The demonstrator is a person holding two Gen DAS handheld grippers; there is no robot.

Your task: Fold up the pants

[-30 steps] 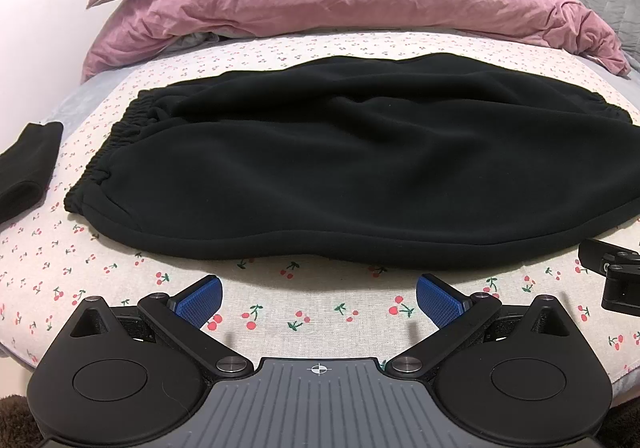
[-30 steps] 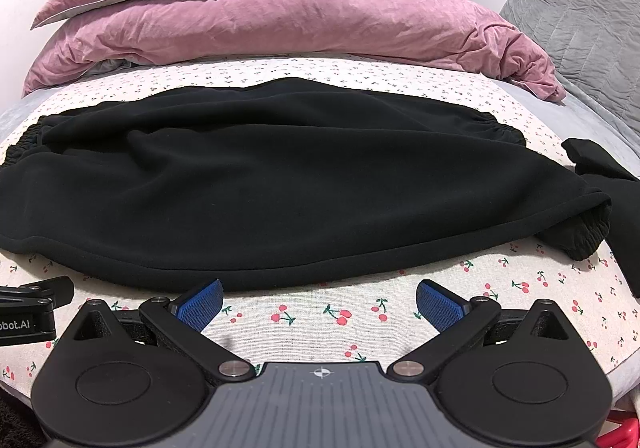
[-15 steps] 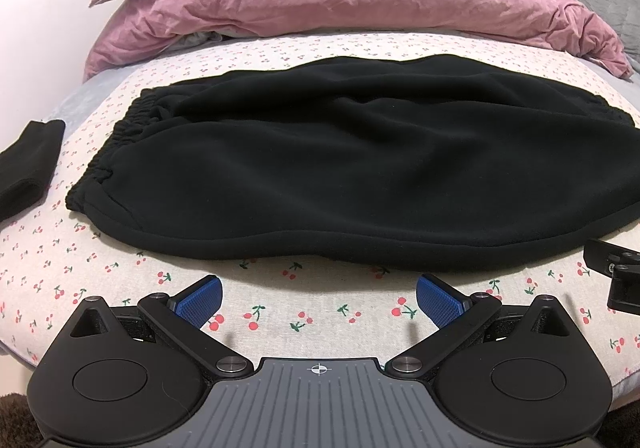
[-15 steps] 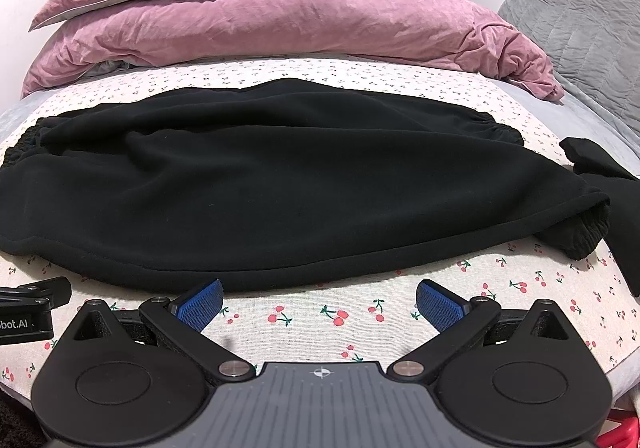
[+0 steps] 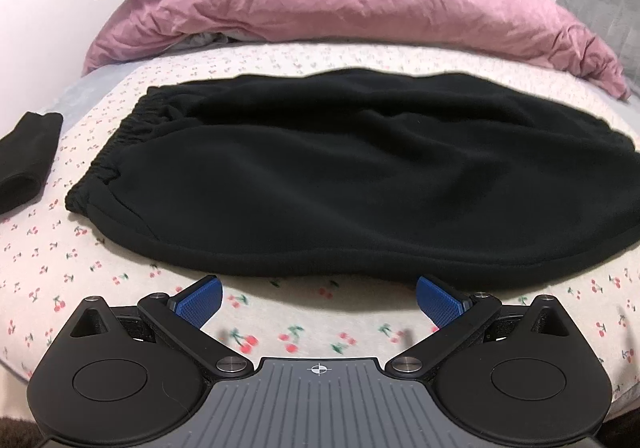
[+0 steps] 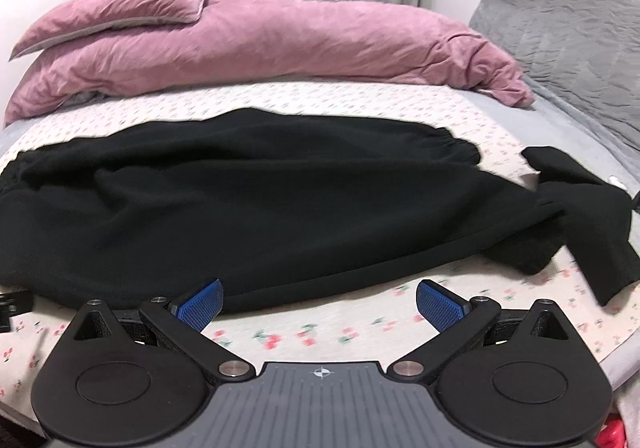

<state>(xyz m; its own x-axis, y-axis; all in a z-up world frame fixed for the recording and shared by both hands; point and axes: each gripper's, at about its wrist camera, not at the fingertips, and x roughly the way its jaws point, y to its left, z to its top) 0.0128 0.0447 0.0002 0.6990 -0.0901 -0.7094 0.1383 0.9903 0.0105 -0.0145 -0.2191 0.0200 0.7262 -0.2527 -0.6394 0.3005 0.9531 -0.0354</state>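
Left wrist view, black pants [image 5: 320, 176] just beyond spread left tool [image 5: 319, 298]

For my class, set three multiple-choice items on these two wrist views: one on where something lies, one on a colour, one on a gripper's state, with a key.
1. Where does the elastic waistband of the black pants lie in the left wrist view?
A. at the left end
B. at the right end
C. tucked under the duvet

2. What colour is the duvet behind the pants?
A. green
B. pink
C. white

3. What state is the left gripper in?
A. shut on the pants
B. shut on nothing
C. open

Key: 1 A, the gathered waistband sits at the left; 2 B, it is plainly pink; 3 C, the blue pads stand wide apart over the cherry-print sheet, holding nothing.
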